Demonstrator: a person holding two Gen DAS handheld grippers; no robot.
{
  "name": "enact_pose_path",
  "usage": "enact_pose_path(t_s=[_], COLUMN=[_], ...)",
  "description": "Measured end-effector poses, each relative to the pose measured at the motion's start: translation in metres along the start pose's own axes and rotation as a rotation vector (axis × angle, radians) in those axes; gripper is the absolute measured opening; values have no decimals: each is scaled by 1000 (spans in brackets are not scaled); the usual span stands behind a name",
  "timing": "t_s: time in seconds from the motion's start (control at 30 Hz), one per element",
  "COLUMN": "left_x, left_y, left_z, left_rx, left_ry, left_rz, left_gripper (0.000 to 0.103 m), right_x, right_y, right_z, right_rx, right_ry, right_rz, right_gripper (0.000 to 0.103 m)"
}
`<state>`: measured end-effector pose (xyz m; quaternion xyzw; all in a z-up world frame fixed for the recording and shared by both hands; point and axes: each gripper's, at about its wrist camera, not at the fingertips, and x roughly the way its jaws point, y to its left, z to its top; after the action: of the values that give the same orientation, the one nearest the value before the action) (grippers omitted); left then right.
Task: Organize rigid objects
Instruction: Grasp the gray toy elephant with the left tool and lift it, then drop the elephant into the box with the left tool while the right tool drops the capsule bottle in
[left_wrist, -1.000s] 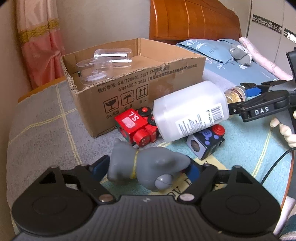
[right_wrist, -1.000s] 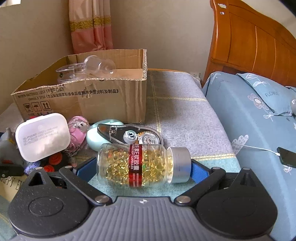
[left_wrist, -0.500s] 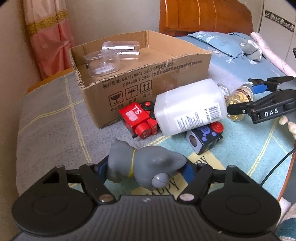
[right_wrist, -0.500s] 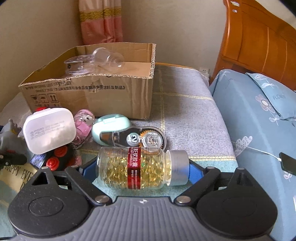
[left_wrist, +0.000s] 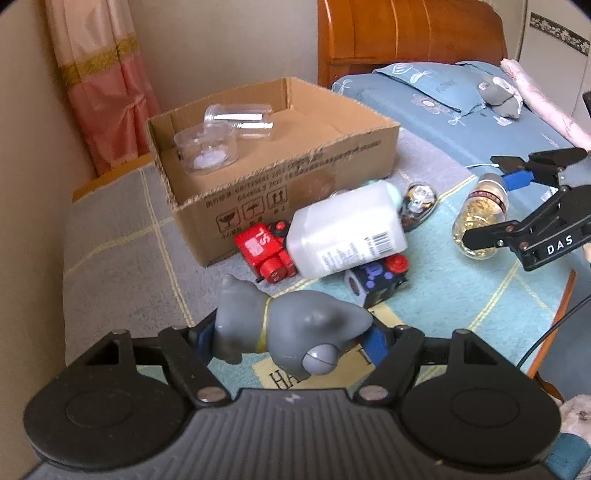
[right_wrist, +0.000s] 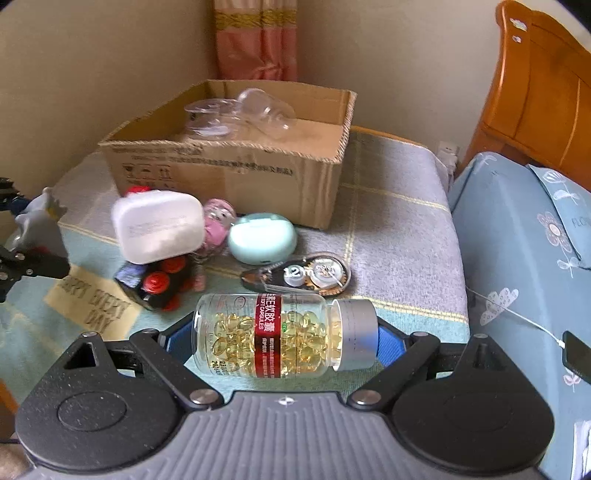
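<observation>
Two grips at once: each hand holds one item clear of the pile, so the step in hand looks like the carry toward the cardboard box (left_wrist: 280, 177).
Left gripper (left_wrist: 291, 332): clamped on the grey rubber toy (left_wrist: 291, 328), which lies crosswise between the blue pads, near the camera.
Right gripper (right_wrist: 284, 339): pinching the capsule bottle (right_wrist: 273, 334) end to end, one pad on its base, the other on its silver cap; the jaws stand wide because the bottle is long.
Next move, as I judge it: bring both loads over the box's near wall, lower them onto bare floor right of the two clear jars (left_wrist: 221, 140) in its far left corner, then release.
Surface: a grey checked cloth (left_wrist: 122, 240) at the far side meets a teal mat (left_wrist: 461, 295) nearer.
Still lying out: white plastic bottle (left_wrist: 343, 236), red toy block (left_wrist: 264, 251), mint case (right_wrist: 262, 238), tape dispenser (right_wrist: 299, 273), all just in front of the box.
Room: a bed with a blue floral cover (right_wrist: 524, 236) and wooden headboard (left_wrist: 406, 37) at right; pink curtain (left_wrist: 99, 85) far left.
</observation>
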<state>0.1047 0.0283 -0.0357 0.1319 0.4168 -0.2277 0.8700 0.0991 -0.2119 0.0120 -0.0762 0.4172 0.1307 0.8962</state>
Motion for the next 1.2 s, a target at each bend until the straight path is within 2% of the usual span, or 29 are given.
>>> enact_pose_path(t_s=[0.23, 0.47, 0.8, 1.0, 1.07, 1.13, 1.2], left_x=[-16, -19, 7, 34, 41, 47, 48], left_y=[-5, 4, 19, 33, 38, 42, 45], left_z=[20, 59, 117, 131, 131, 130, 127], left_rx=[24, 16, -20, -66, -92, -116, -131], left_ry=[-47, -112, -151, -130, -130, -132, -136], left_rz=[14, 23, 53, 71, 82, 89, 93], left_gripper=[74, 74, 75, 75, 78, 92, 93], right_x=[-21, -36, -32, -28, -26, -25, -22], right_y=[3, 4, 1, -2, -3, -3, -4], right_z=[18, 47, 87, 103, 107, 109, 111], right_rx=[-41, -73, -91, -97, -97, -97, -96], right_ry=[-35, -109, -161, -176, -178, -179, -178], right_rz=[35, 50, 39, 31, 29, 28, 29], right_gripper=[96, 96, 96, 96, 96, 96, 96])
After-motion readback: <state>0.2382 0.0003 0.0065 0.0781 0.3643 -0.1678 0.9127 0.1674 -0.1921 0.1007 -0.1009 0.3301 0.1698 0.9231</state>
